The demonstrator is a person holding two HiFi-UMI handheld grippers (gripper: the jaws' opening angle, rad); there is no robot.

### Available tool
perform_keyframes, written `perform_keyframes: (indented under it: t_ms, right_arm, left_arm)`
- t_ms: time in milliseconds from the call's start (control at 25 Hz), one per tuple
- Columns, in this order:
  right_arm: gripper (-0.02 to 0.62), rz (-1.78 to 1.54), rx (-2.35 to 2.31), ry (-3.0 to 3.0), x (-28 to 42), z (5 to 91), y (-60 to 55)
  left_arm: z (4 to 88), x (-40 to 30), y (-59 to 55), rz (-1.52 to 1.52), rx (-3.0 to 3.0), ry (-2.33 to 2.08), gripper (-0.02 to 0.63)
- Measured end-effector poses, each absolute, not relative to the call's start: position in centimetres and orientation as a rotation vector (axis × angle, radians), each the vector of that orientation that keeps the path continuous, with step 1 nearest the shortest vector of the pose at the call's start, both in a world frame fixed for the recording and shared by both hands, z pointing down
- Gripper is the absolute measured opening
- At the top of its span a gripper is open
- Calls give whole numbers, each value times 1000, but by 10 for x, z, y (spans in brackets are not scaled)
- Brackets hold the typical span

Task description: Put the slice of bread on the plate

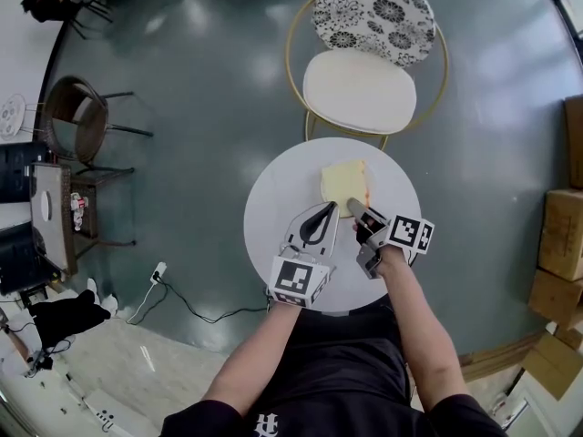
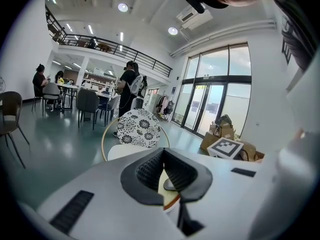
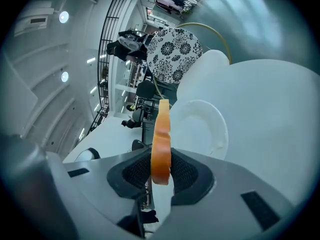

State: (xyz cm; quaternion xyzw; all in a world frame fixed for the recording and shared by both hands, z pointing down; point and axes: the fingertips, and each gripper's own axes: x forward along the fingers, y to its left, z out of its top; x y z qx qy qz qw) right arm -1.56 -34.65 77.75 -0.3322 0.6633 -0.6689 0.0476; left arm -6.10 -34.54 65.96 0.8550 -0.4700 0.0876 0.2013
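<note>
The left gripper, jaws together on nothing, lies just beside the right gripper, whose jaws pinch the near edge of the slice of bread, which extends straight ahead over the plate on the white table.

Left hand-held gripper: jaw tips together, nothing between them. It points forward and slightly down, marker cube toward the body.

Right hand-held gripper: jaws clamped on one end of the slice of bread, which stands edge-on between the pads.

The two grippers sit side by side, close together. Left forearm and right forearm are bare and reach forward from the torso.
</note>
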Motion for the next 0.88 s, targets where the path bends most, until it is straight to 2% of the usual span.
perform_keyframes:
  t_ms: [320, 560, 880]
  right_arm:
    - [100, -2066, -1037, 2005, -11, 793, -346]
    - [104, -2071, -1227, 2046, -4, 800, -346]
    - [201, -2051, -1464, 2115, 3, 804, -345]
  left_arm:
    - [677, -62, -345, 253, 2361, -1322, 8]
    - [679, -61, -344, 257, 2360, -1309, 8]
    - [685, -60, -344, 261, 2353, -1293, 8]
